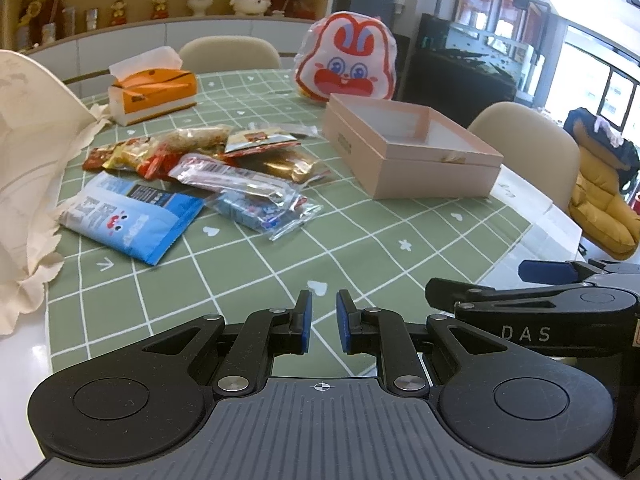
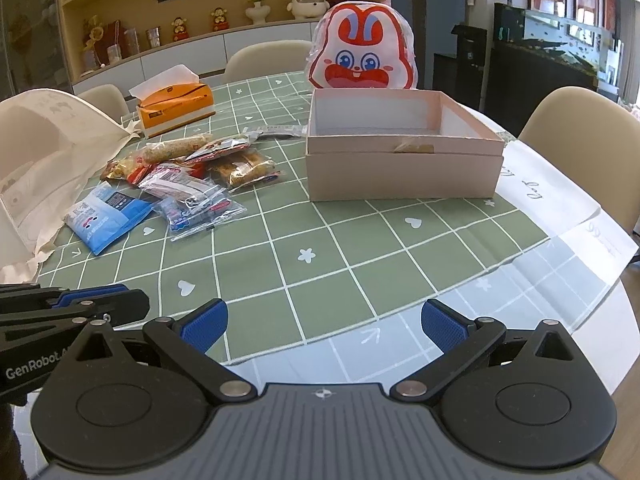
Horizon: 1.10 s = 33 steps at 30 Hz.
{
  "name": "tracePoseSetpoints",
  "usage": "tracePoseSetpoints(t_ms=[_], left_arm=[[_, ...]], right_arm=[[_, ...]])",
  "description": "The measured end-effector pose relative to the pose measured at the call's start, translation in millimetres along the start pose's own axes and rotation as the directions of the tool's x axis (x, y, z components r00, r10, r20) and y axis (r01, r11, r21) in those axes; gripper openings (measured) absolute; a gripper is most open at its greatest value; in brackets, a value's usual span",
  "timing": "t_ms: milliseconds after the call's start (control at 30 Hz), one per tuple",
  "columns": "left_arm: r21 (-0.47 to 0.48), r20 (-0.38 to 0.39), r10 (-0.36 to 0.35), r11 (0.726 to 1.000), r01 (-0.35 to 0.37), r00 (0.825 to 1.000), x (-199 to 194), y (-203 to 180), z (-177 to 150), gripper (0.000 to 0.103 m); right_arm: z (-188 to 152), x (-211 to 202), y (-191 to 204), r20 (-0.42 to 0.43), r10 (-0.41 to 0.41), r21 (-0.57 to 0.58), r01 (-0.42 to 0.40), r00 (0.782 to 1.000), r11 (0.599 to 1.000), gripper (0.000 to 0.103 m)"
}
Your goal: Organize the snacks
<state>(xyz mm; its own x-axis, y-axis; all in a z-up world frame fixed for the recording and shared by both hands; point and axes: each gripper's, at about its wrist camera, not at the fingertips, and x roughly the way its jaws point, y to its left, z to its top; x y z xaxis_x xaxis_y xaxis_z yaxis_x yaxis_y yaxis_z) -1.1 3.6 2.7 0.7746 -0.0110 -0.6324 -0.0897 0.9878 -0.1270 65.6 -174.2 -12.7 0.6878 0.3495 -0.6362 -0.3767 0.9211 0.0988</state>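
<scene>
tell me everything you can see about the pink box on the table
The pink box is a shallow rectangular carton, apparently cardboard, matte pale pink outside and whitish inside. It sits open and upright on the green checked tablecloth, seemingly nested on its own lid. Its visible interior looks empty. A brownish torn or taped patch marks the near rim. The snack packets lie apart to its left; the rabbit-face bag stands just behind. Neither gripper touches it.
</scene>
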Motion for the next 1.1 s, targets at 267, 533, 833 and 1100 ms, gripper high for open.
tracePoseSetpoints(t_ms=[267,533,833,1100], left_arm=[[-0.121,-0.046,-0.086,0.989,0.08,0.995,27,54,16,0.018],[-0.256,0.012,0.248,0.937,-0.237,0.969,15,137,25,0.019],[-0.405,-0.003,0.154,0.903,-0.142,0.988,10,184,18,0.019],[-0.403,0.026,0.168,0.904,-0.144,0.985,1,197,19,0.011]], right_arm=[[17,35,9,0.059,0.003,-0.075,0.001,0.998,0.997,0.103],[51,76,69,-0.03,0.18,-0.29,-0.181,0.983,0.94,0.103],[96,114,162,-0.134,0.464,-0.373,-0.478,0.876,0.795,0.103],[104,159,208,-0.165,0.473,-0.417,-0.496,0.865,0.762,0.103]])
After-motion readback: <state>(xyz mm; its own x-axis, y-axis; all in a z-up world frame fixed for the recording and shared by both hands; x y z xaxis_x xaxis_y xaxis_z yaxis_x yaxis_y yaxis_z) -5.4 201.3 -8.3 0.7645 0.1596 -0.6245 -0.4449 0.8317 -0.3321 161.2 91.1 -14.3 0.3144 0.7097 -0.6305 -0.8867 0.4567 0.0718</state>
